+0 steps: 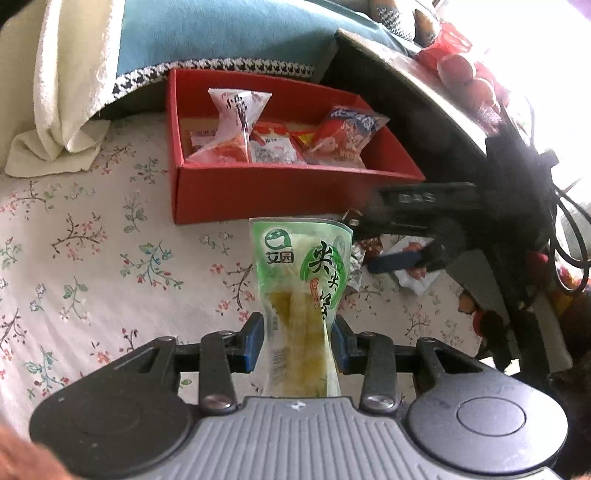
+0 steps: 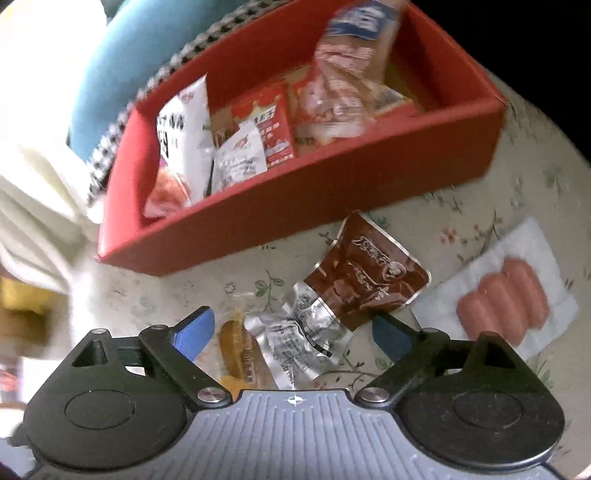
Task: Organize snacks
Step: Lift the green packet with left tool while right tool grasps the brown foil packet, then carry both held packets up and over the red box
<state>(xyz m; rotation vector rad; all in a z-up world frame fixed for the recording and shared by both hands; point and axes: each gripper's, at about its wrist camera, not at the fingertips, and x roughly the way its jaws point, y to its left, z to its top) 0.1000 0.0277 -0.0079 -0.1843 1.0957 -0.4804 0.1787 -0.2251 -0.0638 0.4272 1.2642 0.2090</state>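
My left gripper [image 1: 298, 341] is shut on a green bamboo-shoot snack pack [image 1: 303, 280], held upright above the floral sheet, just in front of the red box [image 1: 295, 188]. The box holds several red and white snack packs [image 1: 236, 125]. My right gripper [image 2: 293, 334] is open, low over a silver pack [image 2: 299, 343], an orange pack [image 2: 240, 350] and a brown pack [image 2: 373, 280] lying in front of the red box [image 2: 295, 210]. The right gripper also shows in the left wrist view [image 1: 402, 236], at the right beside the box.
A sausage pack [image 2: 506, 295] lies to the right on the floral sheet [image 1: 92, 240]. A teal pillow [image 1: 221, 33] and a white towel [image 1: 62, 92] sit behind the box. A dark table edge [image 1: 406, 74] with red items stands at the right.
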